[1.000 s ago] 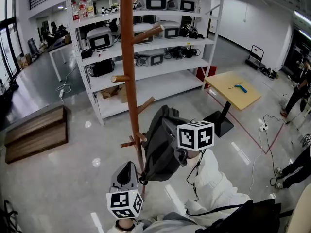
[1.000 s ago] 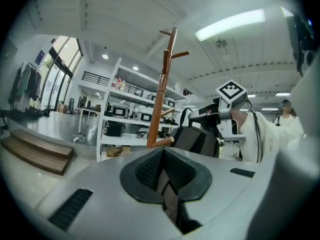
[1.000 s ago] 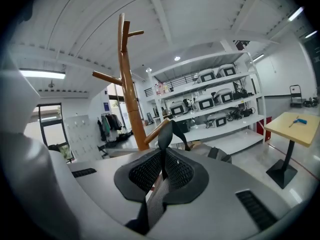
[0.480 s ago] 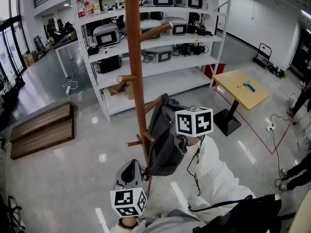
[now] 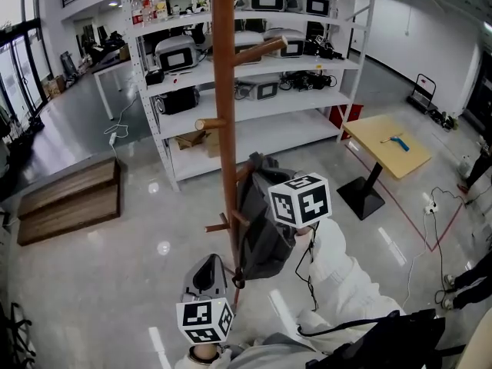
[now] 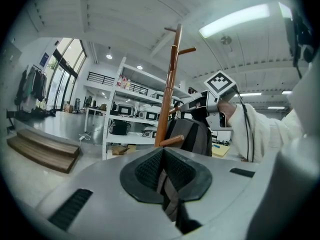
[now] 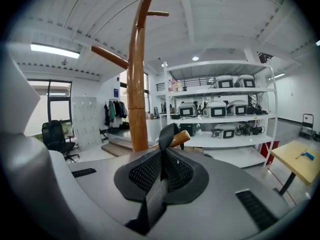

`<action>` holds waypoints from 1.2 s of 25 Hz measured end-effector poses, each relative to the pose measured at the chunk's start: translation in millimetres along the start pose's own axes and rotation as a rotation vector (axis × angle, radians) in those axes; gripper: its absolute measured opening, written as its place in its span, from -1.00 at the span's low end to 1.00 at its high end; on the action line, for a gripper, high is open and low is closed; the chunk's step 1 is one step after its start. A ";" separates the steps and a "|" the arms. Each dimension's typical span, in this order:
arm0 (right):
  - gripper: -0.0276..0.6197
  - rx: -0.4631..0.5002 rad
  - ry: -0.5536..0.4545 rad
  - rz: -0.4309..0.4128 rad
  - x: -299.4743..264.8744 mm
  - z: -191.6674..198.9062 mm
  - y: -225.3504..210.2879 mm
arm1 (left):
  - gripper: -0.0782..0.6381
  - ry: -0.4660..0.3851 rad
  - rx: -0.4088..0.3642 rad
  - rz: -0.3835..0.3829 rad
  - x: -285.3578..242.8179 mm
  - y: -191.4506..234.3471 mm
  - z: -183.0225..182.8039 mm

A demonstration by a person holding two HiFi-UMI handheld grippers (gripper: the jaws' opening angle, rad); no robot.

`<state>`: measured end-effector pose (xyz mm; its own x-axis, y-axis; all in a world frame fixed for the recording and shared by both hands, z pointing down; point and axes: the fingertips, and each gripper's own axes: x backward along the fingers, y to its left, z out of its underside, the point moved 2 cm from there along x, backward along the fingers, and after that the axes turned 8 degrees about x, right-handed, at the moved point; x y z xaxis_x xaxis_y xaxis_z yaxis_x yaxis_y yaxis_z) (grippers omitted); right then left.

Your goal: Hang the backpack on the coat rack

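The left gripper (image 6: pixel 163 159) sat nearest and lowest. Its fingers (image 6: pixel 147 171) were pinched together on a greyish webbing strap (image 6: pixel 169 194) running down between them. From the head view, that strap seemed to come off the bottom corner of the backpack (image 5: pixel 260 229).

The right gripper (image 7: pixel 162 164) was higher. Its fingers (image 7: pixel 145 174) were closed tight on the dark carry loop (image 7: pixel 167 133) at the pack's top. The grey pack hung between the two grippers, off the floor and close against the pole of the wooden coat rack (image 5: pixel 225 129).

Just past the right fingers, the loop stood at the rounded end of a slanting peg (image 7: pixel 181 138). Whether it had already slipped over the tip or only stood in front of it could not be settled from that angle.

The step in hand looked like the hanging itself. The next move would call for sliding the loop down the peg toward the pole and checking that it had seated. Both sets of fingers could then open, the lower one releasing its strap so the pack hung free.

Farther back stood white shelving (image 5: pixel 277 137) loaded with grey machines.

No brand or wording was legible anywhere. The only clear markings were the black-and-white squares on each gripper's marker cube (image 5: pixel 300 200).
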<state>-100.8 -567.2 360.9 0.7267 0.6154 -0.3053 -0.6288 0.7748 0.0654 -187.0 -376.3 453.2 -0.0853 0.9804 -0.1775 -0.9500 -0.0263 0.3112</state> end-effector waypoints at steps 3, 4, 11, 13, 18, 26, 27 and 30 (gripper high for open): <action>-0.84 0.041 0.011 -0.014 -3.1 2.9 8.7 | -0.78 -0.001 0.004 -0.007 1.4 0.9 0.3; -0.84 0.048 0.015 -0.021 -3.9 4.7 11.6 | -0.78 -0.001 0.006 -0.010 2.1 1.1 1.1; -0.84 0.051 0.042 -0.053 -7.8 21.1 24.1 | -0.78 0.007 0.007 -0.021 5.9 2.5 5.8; -0.84 0.046 0.044 -0.061 -8.9 23.6 26.9 | -0.78 0.010 0.006 -0.022 6.4 3.3 6.2; -0.84 0.083 0.045 -0.083 -10.3 28.4 35.3 | -0.78 0.016 0.003 -0.023 7.2 0.3 11.0; -0.84 0.099 0.045 -0.106 -13.9 36.6 43.6 | -0.78 0.028 0.006 -0.039 10.5 2.5 16.3; -0.84 0.092 0.042 -0.110 -14.0 37.9 44.6 | -0.78 0.030 0.007 -0.040 11.3 2.8 17.3; -0.84 0.080 0.027 -0.114 -15.8 40.8 44.7 | -0.78 0.035 0.007 -0.037 10.4 1.9 19.5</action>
<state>-129.1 -536.4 407.4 0.7839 0.5192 -0.3405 -0.5175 0.8494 0.1036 -183.8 -362.4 470.2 -0.0607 0.9732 -0.2220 -0.9504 0.0115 0.3107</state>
